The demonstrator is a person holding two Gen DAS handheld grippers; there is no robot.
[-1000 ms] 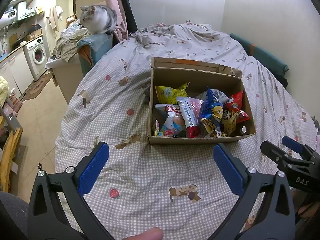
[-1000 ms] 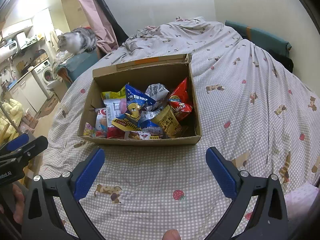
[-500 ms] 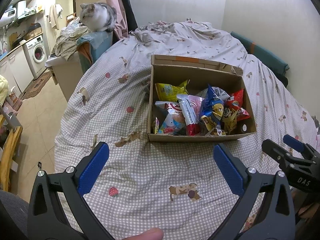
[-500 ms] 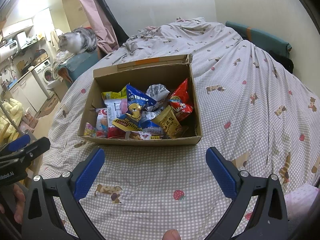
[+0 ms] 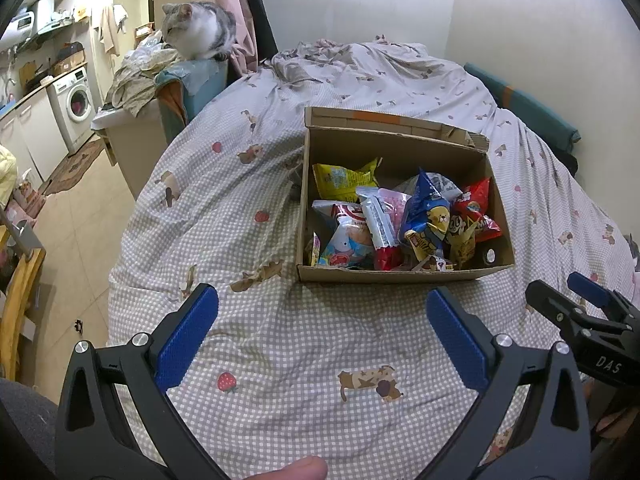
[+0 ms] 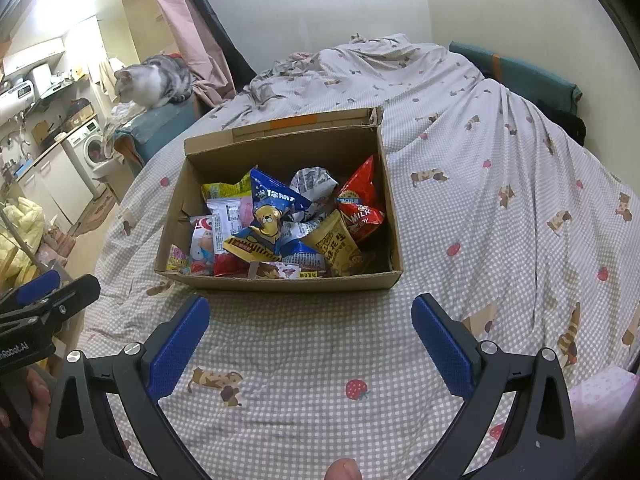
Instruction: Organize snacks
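Observation:
An open cardboard box (image 5: 384,276) (image 6: 280,280) stands on the bed and holds several snack packets: a blue one with a cartoon dog (image 5: 430,216) (image 6: 268,216), a red one (image 5: 476,212) (image 6: 360,200), a yellow one (image 5: 344,178), a white bar (image 5: 378,220). My left gripper (image 5: 322,308) is open and empty, above the bedspread just in front of the box. My right gripper (image 6: 310,314) is open and empty, also in front of the box. Each gripper's tip shows at the edge of the other's view.
The bed has a checked bedspread (image 5: 288,340) with strawberry and dog prints. A grey-and-white cat (image 5: 196,40) sits on a covered bin left of the bed. A washing machine (image 5: 78,100) and floor lie far left. A wall runs behind and right.
Both grippers have drifted back slightly and stay open. The box and snacks have not moved.

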